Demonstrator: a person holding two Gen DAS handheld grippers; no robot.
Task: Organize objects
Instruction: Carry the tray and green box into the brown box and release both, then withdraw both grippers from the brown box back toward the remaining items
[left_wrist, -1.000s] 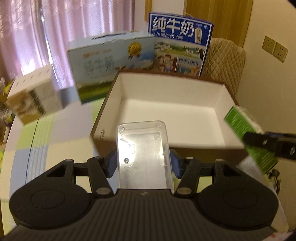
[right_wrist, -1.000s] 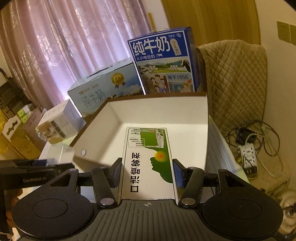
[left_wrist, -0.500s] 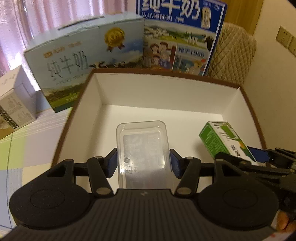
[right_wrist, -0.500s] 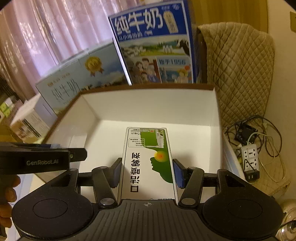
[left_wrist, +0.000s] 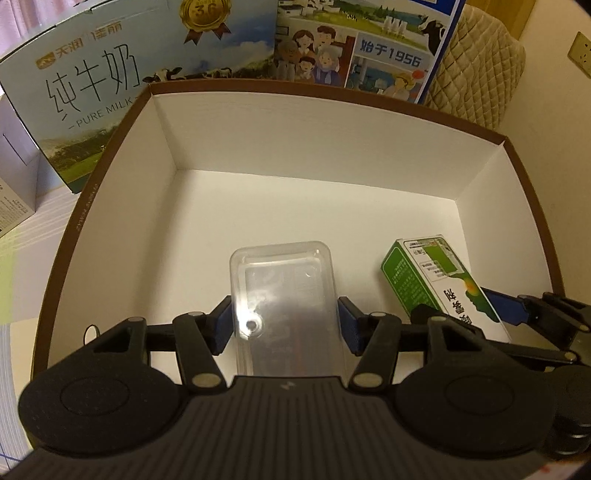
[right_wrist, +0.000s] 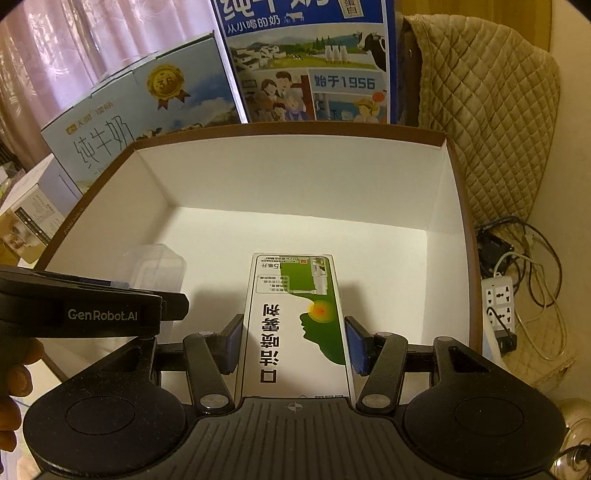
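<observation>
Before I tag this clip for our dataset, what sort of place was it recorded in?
Most likely a room in a home, not a lab. Pink curtains hang behind the table, a chair with a quilted cover stands beside it, retail milk cartons are stacked behind the open box, and a power strip lies on the floor.

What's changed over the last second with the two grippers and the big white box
Both grippers came forward and down over the white box, carrying their loads inside its walls. The left gripper still clamps the clear plastic case; the right gripper still clamps the green and white carton. Nothing was released. The milk cartons behind stayed put.
</observation>
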